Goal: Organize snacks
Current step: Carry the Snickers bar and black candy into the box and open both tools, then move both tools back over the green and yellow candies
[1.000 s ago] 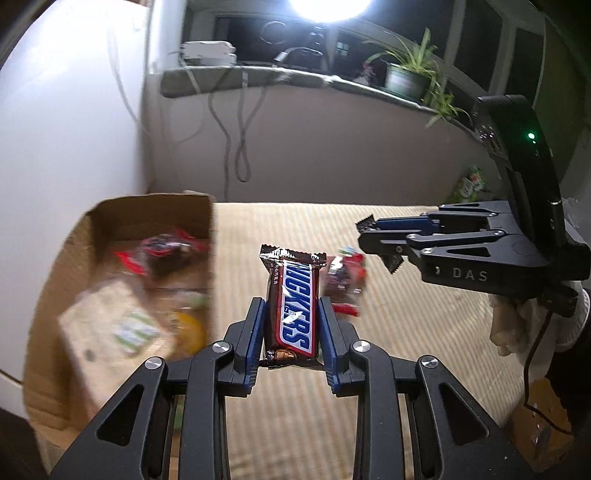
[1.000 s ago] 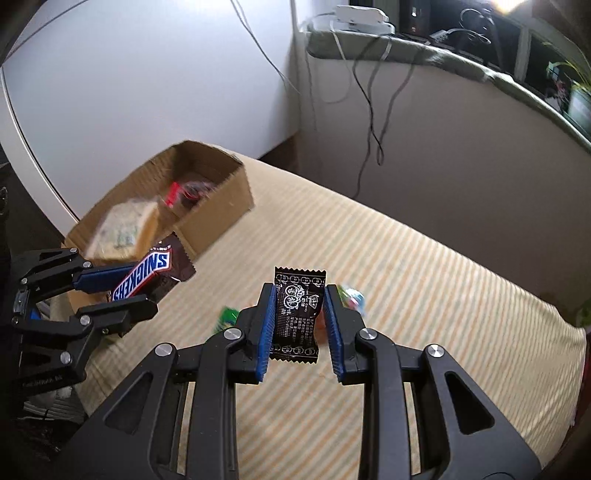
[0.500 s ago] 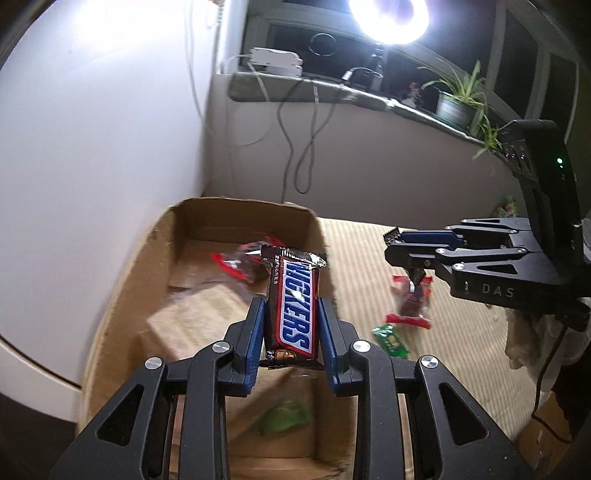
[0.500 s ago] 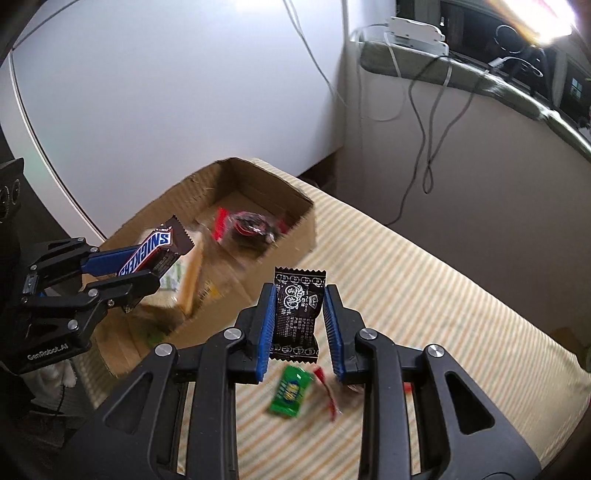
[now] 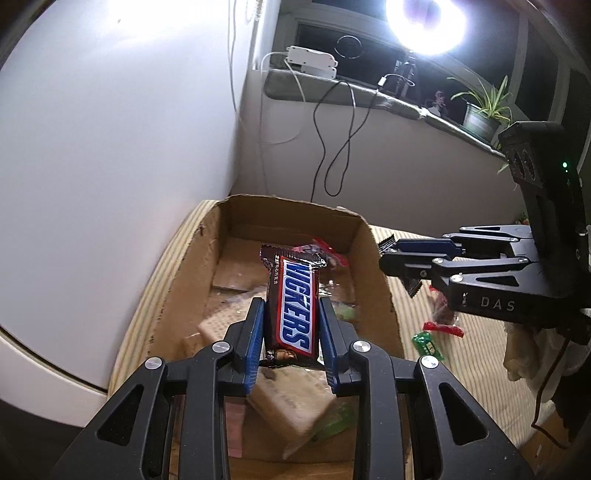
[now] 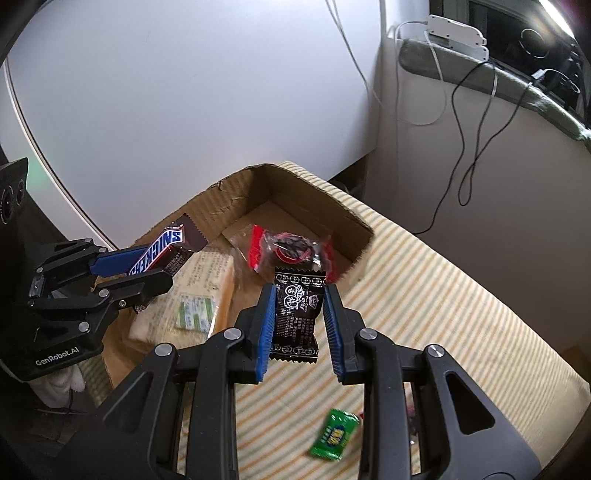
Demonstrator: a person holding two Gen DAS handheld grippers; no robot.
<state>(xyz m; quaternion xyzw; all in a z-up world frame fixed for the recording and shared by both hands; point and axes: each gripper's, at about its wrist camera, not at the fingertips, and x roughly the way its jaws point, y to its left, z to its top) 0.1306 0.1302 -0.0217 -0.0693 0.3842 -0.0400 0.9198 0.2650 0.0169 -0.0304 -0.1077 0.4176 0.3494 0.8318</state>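
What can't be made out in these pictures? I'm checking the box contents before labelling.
- Cardboard box floor, left wrist view: hidden behind the Snickers bar and left gripper; blurred packets.
- Box's near end, both views: cut off by gripper bodies.
- Black sachet in the right gripper: print too small to read.
- Green candy on the striped cloth: label blurred.
- Red wrapper, left wrist view: partly hidden by the right gripper.

A round white lamp (image 5: 424, 26) glares at far right; the room is dim, fisheye edges curve, box contents blur.
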